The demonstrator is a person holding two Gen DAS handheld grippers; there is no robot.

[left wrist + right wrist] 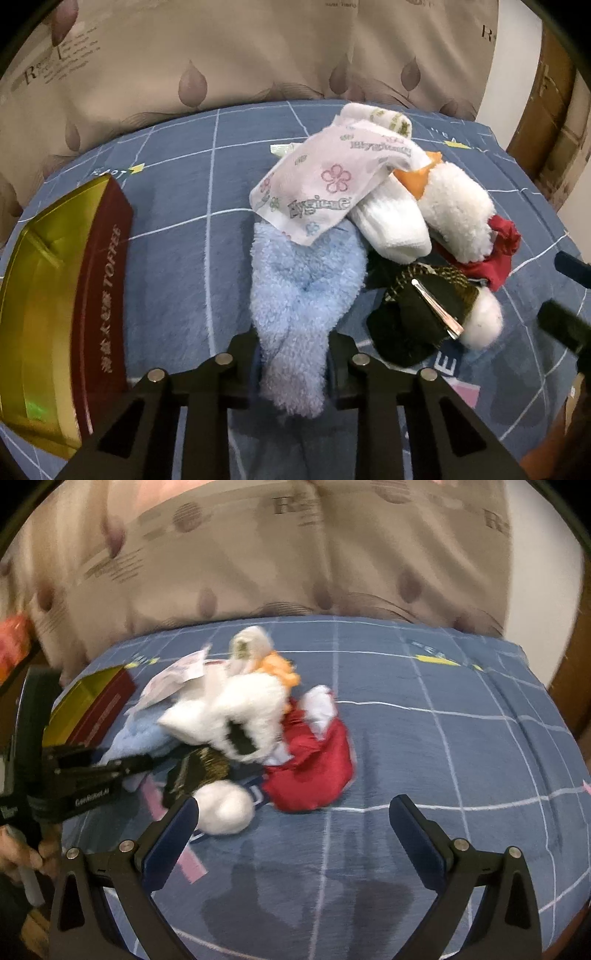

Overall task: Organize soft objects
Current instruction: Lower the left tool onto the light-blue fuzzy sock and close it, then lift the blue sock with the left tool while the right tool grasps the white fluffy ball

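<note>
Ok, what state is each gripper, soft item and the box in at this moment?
left gripper: shut on blue fluffy cloth.
right gripper: open, nothing between its fingers.
tissue pack: lying atop the pile.
white sock: bunched, under the pack.
red cloth: crumpled on the bedsheet.
toffee box: open.

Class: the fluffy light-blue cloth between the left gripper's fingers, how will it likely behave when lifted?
The light-blue cloth looks limp and bunched, so it will probably droop. Its fluffy pile suggests little weight. The tissue pack overlapping its far end may slide off.
</note>
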